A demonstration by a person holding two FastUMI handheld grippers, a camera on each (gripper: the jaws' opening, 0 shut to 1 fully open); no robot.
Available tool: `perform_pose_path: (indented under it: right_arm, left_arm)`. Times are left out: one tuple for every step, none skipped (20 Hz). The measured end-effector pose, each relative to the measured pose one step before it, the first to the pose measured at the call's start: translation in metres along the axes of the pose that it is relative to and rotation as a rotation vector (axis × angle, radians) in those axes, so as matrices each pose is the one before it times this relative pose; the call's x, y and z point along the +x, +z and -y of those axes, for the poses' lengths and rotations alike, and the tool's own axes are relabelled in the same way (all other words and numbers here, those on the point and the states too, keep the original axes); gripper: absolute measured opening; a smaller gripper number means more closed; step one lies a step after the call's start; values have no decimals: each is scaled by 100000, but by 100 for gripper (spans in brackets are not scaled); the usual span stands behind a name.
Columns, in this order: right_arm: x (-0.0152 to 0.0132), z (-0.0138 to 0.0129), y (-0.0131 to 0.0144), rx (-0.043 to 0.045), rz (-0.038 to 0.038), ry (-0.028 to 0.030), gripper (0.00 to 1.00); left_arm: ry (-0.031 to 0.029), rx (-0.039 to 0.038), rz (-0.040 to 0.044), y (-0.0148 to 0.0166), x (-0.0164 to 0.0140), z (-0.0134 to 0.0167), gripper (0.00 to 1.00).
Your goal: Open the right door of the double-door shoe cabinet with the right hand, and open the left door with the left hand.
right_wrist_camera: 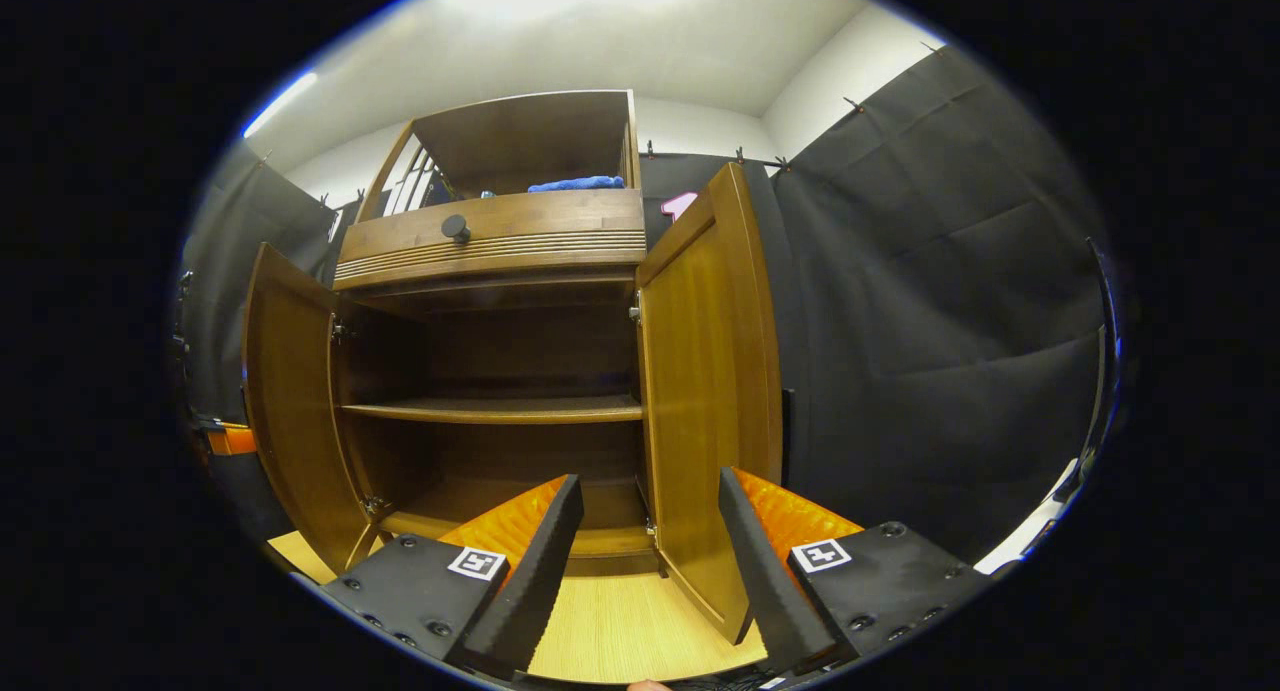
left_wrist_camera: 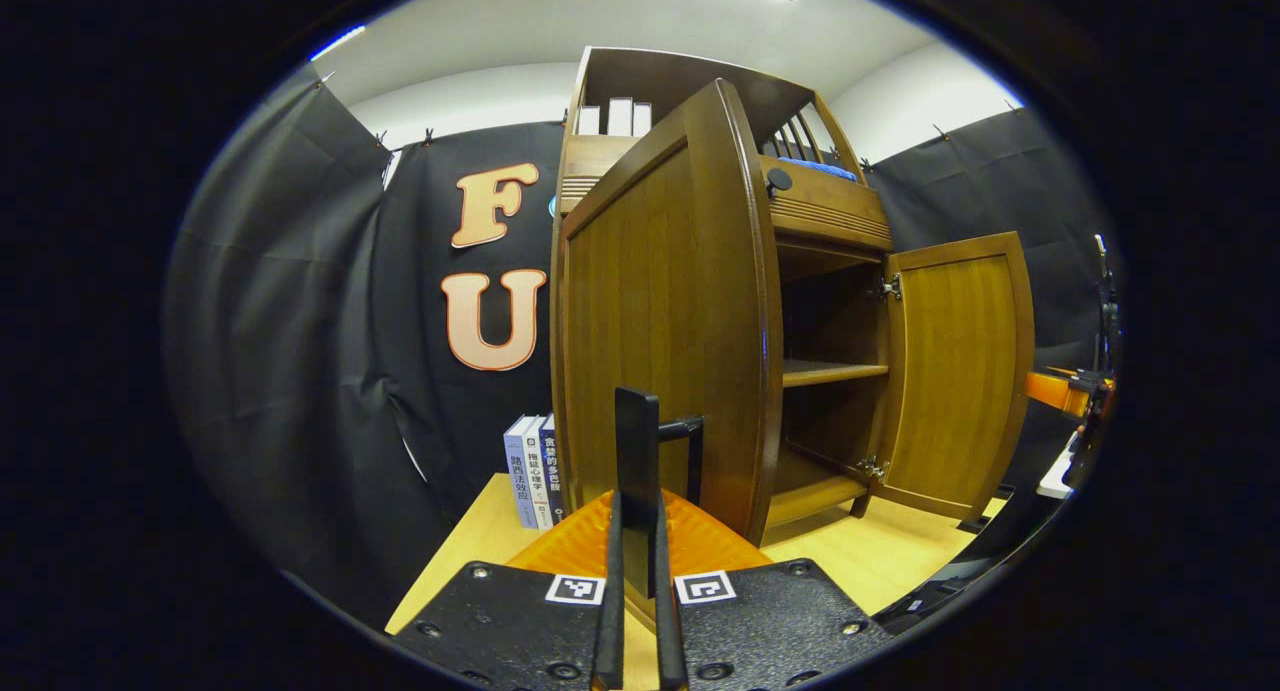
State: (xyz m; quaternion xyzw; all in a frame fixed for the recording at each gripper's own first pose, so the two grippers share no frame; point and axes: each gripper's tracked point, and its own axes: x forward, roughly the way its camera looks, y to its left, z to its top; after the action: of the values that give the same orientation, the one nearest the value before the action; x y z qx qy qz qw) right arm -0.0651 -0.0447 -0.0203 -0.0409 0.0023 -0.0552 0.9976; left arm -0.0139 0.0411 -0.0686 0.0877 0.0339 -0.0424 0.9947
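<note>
the shoe cabinet (right_wrist_camera: 500, 231) stands on a pale wooden table (right_wrist_camera: 610, 621) with both lower doors swung wide, baring an inner shelf (right_wrist_camera: 490, 409) and the floor of the compartment below it.

in the left gripper view the left door (left_wrist_camera: 660, 311) stands edge-on just ahead, and the left gripper (left_wrist_camera: 640, 491) has its fingers drawn nearly together around the door's dark bar handle (left_wrist_camera: 680, 433); the bar sits right at the fingertips, but whether both fingers press on it cannot be told. the right door (left_wrist_camera: 955, 371) hangs open farther off on the far side of the cabinet. some books (left_wrist_camera: 535, 471) stand on the table beside the cabinet's left flank.

in the right gripper view the right gripper (right_wrist_camera: 650, 561) has its fingers spread wide apart and holds nothing; the lower edge of the right door (right_wrist_camera: 710, 371) lies between them, touching neither. above the doors sit a drawer with a dark knob (right_wrist_camera: 456, 229) and a blue cloth (right_wrist_camera: 578, 183) on the top ledge.
</note>
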Motion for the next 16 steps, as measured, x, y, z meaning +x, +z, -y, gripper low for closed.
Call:
perform_pose_path:
  right_arm:
    - [11,-207,-12,-242,-52,267,89]
    - [48,-246,-70,-373,-76,332,89]
    - [-24,-187,64,-592,-72,38,89]
    - [5,-134,32,-651,-27,-114,89]
    - [-52,-168,38,-455,41,-133,89]
    - [17,-234,63,-238,277,-11,89]
    - [4,-125,84,-210,188,-219,89]
    - [60,-119,23,-30,197,-463,89]
    - [-27,-45,83,190,-22,-553,89]
    - [49,-57,-112,241,-302,-489,89]
    - [-42,-110,-46,266,-296,-401,89]
    - [-138,-125,-52,256,-66,-425,89]
    - [-142,-46,-11,121,95,-519,89]
    - [-75,-48,29,100,281,-492,89]
    - [-35,-54,33,265,294,-414,89]
    - [-17,-166,-22,242,85,-255,89]
  left_arm:
    - [344,3,-126,-130,-134,-258,12]
    - [141,-348,-30,11,-169,-330,12]
    - [-112,-596,50,-22,-56,-337,12]
    - [-623,-572,214,-19,-155,-196,11]
    - [-665,-507,118,13,89,-84,11]
    - [-489,-620,-270,-48,-186,-197,11]
    - [-787,-667,-315,-156,-101,-165,11]
    - [-909,-572,-354,-84,-116,-62,11]
    - [-731,-421,-276,-135,-64,-68,11]
    - [-653,-373,-269,-71,-49,-260,11]
    - [-558,-680,-7,29,-152,-333,10]
    - [-397,-873,-182,24,-110,-401,10]
    - [-10,-978,-343,-238,-126,-479,11]
    - [656,-589,-474,-207,-109,-637,11]
    - [1130,-105,-365,-199,-88,-857,10]
    - [212,-735,-216,-229,-59,-537,10]
